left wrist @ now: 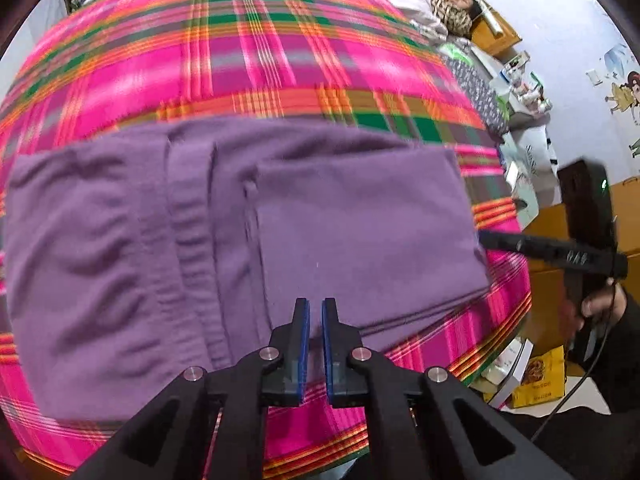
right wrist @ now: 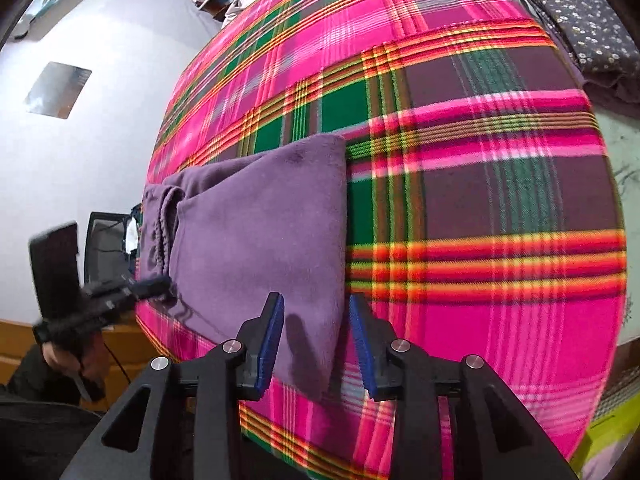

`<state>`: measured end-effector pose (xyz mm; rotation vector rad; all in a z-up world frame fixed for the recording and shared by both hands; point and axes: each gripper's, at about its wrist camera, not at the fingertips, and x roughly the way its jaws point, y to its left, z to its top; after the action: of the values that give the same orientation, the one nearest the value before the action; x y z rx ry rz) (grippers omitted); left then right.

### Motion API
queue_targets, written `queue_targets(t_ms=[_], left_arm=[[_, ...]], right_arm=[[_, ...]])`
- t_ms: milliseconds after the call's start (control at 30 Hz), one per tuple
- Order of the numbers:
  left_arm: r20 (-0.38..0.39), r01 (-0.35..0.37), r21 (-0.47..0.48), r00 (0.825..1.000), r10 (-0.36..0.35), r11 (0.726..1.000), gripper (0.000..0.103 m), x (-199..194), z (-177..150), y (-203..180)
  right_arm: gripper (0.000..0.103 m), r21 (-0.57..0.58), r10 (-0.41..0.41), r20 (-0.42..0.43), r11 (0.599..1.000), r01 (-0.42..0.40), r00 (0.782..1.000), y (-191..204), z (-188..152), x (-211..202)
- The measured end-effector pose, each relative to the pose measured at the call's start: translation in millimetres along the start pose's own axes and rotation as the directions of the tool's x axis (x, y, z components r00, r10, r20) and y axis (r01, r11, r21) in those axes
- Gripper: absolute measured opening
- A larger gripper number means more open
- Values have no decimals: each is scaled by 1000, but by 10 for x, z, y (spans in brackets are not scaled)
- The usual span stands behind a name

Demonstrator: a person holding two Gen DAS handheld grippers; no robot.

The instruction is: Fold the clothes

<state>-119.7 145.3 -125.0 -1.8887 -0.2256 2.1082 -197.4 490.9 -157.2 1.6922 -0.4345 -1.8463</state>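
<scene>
Your left gripper (left wrist: 315, 312) hangs nearly closed, holding nothing, above the near edge of the folded purple garment (left wrist: 240, 240) on the pink plaid blanket (left wrist: 256, 52). Your right gripper (right wrist: 316, 312) gapes wide and empty over the garment's corner. At four o'clock, the yellow bag's (left wrist: 540, 380) lettering is unreadable.

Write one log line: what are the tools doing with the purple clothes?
purple garment: partly folded on plaid blanket | left tool: nearly shut, empty | right tool: open
</scene>
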Motion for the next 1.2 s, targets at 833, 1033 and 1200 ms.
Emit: queue_targets(t_ms=[833,1033,1200], left_arm=[[22,-64,10,998,64,998,5,111,191,-71],[5,-75,0,997,75,997,5,186,92,-55],[6,-77,0,997,77,997,6,199,86,-46]], right_arm=[[41,36,264,-22,964,-263,964,-207,134,193],[40,50,330,-93,944,-327,939,-159,-50,296],[36,71,338,-68,940,-333,939,-103,-9,366]])
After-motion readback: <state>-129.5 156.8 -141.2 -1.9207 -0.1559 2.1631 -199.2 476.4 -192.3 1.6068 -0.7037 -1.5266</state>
